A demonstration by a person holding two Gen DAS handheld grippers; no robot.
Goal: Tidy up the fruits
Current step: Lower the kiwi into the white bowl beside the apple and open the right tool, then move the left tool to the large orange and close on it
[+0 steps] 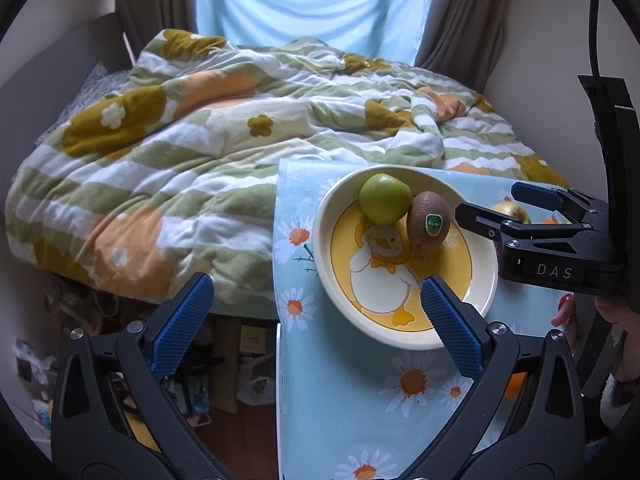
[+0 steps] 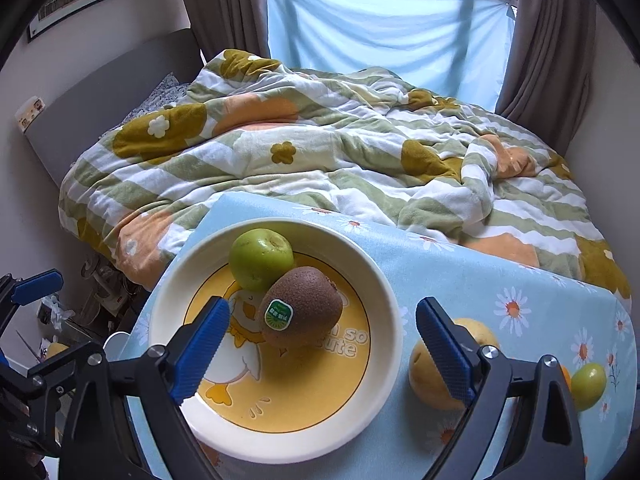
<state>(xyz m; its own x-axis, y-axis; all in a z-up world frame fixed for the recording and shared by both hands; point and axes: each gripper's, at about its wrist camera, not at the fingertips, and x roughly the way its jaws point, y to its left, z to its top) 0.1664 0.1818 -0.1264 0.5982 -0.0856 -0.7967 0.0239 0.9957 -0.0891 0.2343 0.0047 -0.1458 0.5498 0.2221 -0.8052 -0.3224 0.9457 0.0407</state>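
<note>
Plate (image 2: 384, 300): white rim, yellow centre w/ duck print; sits on the cloth (image 2: 500, 276), a blue daisy-print cover.
Apple (image 2: 260, 258): green, inside plate at 11 o'clock of plate centre; stem dimple up.
Kiwi (image 2: 302, 306): brown, green sticker facing cam; inside plate, touching apple on its 5 o'clock side.
Pear (image 2: 430, 376): yellow, on cloth just outside plate rim at 3–4 o'clock; partly hidden behind R finger.
Small green fruit (image 2: 588, 386): on cloth at far 3 o'clock, well apart from plate; an orange fruit edge shows just beside it, mostly hidden.
R gripper (image 2: 322, 354): fingers spread wide, nothing between pads. L finger over plate interior, R finger over pear. Kiwi lies just ahead of the gap, no contact seen.
L gripper (image 1: 316, 326): fingers spread wide, holding nothing. R finger overlaps plate rim at 5 o'clock; L finger hangs off cloth edge, over floor clutter.
R gripper, seen from L cam (image 1: 490, 210): enters at 3 o'clock, open jaws near plate rim.
Quilt (image 2: 320, 152): striped, flower print, rumpled on bed at 12 o'clock beyond the cloth.
Curtain (image 2: 384, 28): pale blue sheet over window, brown drapes each side.
</note>
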